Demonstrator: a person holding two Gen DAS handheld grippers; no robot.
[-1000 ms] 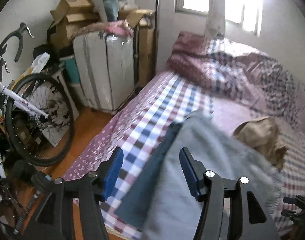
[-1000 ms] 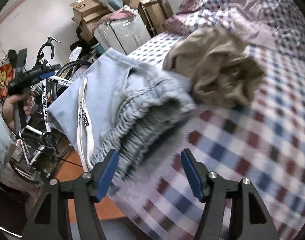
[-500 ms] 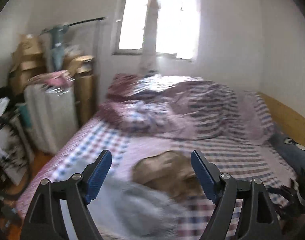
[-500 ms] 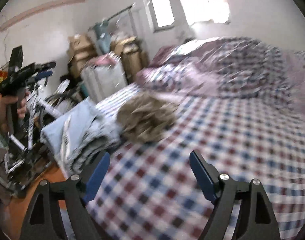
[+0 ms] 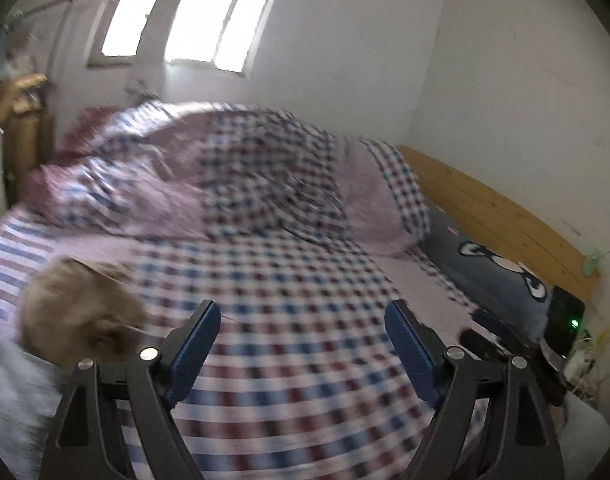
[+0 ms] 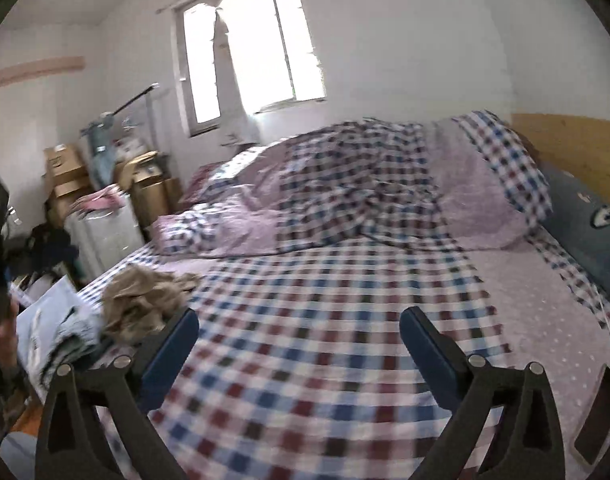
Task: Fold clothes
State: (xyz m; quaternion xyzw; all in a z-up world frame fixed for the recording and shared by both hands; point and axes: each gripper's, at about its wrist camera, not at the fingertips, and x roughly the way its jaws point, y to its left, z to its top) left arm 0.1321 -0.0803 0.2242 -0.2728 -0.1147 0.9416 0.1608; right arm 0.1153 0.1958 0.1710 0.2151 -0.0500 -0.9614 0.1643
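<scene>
A crumpled tan garment (image 5: 79, 312) (image 6: 143, 300) lies on the checked bed sheet (image 5: 297, 344) (image 6: 325, 320) near the bed's left edge. Beside it, further left, sits a folded grey garment (image 6: 55, 330) (image 5: 9, 392). My left gripper (image 5: 301, 346) is open above the sheet, to the right of the tan garment, with nothing between its fingers. My right gripper (image 6: 299, 346) is also open and empty over the middle of the bed. Both views are motion-blurred.
A rumpled checked duvet (image 6: 365, 188) fills the far half of the bed, with a dark pillow (image 5: 501, 276) by the wooden headboard (image 5: 493, 208). Cardboard boxes (image 6: 65, 172) and a wrapped white cabinet (image 6: 105, 232) stand left of the bed. A dark device (image 5: 561, 324) lies at the right.
Both grippers swung right and up, away from the folded grey garment at the bed's left edge, and now face the middle of the bed. Both stayed open.
</scene>
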